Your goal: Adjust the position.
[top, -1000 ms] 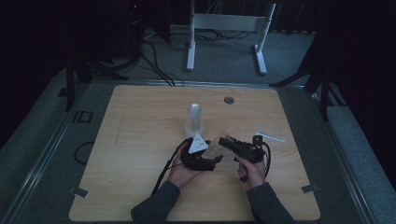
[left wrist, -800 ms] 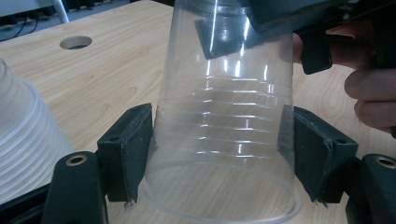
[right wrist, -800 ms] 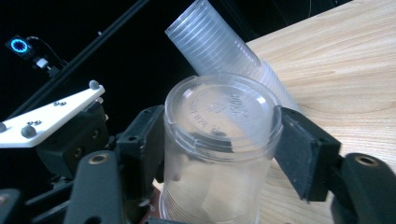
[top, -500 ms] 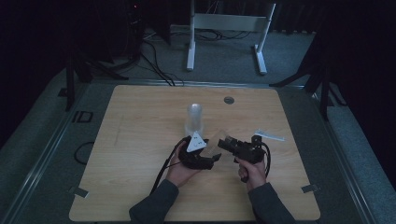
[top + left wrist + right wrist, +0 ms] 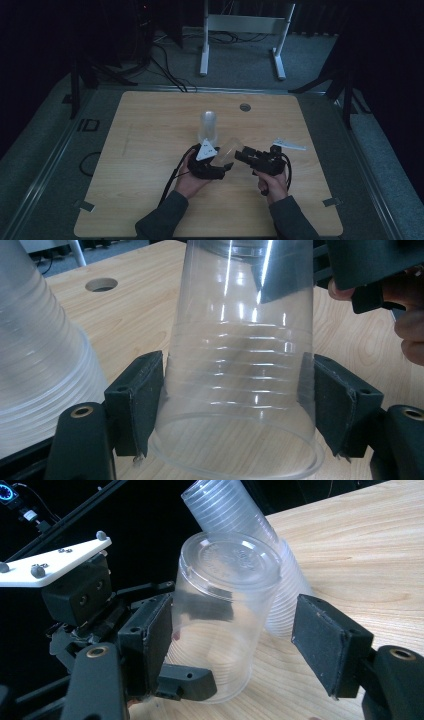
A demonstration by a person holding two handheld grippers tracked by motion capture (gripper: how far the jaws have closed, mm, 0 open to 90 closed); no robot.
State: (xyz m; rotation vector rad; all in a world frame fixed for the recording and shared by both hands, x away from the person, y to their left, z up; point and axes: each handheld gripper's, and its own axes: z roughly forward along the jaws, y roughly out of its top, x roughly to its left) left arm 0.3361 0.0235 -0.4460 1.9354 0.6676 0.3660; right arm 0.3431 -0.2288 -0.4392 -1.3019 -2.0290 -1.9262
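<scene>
My left claw (image 5: 235,410) clamps the clear plastic cup (image 5: 240,355) above the tabletop (image 5: 150,130); my right claw (image 5: 235,645), just opening, straddles it unpressed. Light, thin-walled, slippery, crushable: grip the ribbed wall gently.

The right gripper (image 5: 239,155) has just opened its jaws and now lets go of the clear cup (image 5: 227,151); its pads stand off it.

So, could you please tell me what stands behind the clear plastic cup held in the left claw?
Behind the clear plastic cup stands a stack of clear plastic cups on the wooden table; the held cup partly covers the stack's lower part in the right gripper view.
</scene>
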